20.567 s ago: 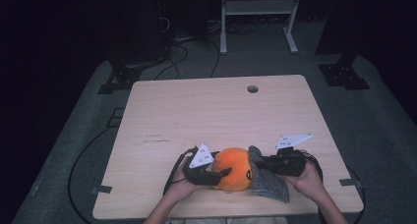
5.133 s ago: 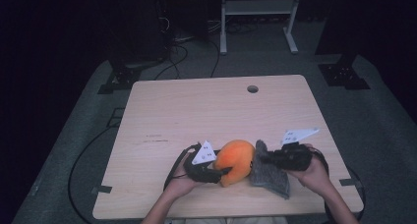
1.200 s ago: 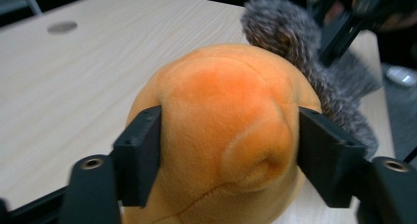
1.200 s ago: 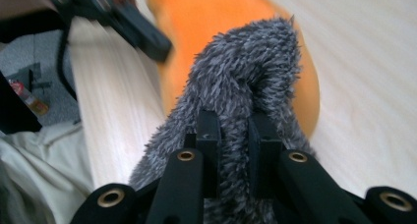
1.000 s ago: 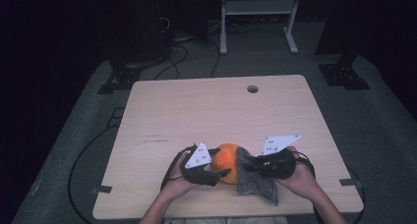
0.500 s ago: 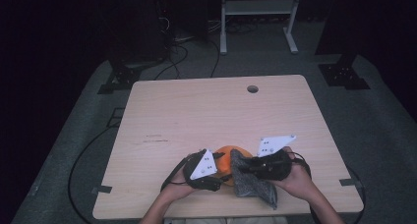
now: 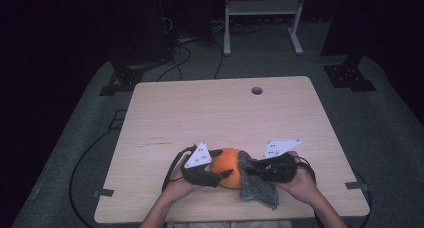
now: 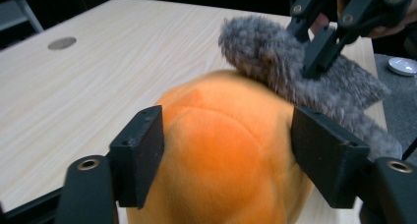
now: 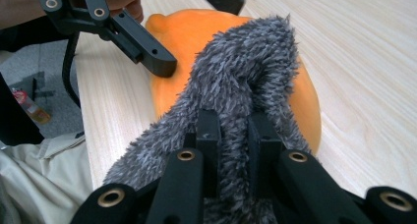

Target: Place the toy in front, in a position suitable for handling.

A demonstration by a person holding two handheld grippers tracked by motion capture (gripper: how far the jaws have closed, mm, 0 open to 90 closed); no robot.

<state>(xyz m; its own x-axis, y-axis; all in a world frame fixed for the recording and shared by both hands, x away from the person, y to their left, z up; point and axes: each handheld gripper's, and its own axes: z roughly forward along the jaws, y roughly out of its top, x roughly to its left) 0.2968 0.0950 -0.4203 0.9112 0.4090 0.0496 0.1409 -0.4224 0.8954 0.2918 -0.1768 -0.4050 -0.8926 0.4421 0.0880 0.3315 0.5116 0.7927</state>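
Orange plush ball [image 7: 227, 164] at six o'clock on pale wood counter [image 7: 220, 113], straddled by left tongs [image 8: 226, 155], just reopening slightly. Right tongs [image 9: 231, 130] clamped on grey furry cloth [image 9: 236, 86]. No legible writing; dark room, grey carpet [image 7: 380, 123].

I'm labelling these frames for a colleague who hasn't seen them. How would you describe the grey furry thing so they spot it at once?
On the wooden table, look at the near edge between the person's two hands. The grey fuzzy cloth lies draped against the orange plush ball, pinched by the right gripper. It alone is shaggy and grey; the ball is smooth and orange.
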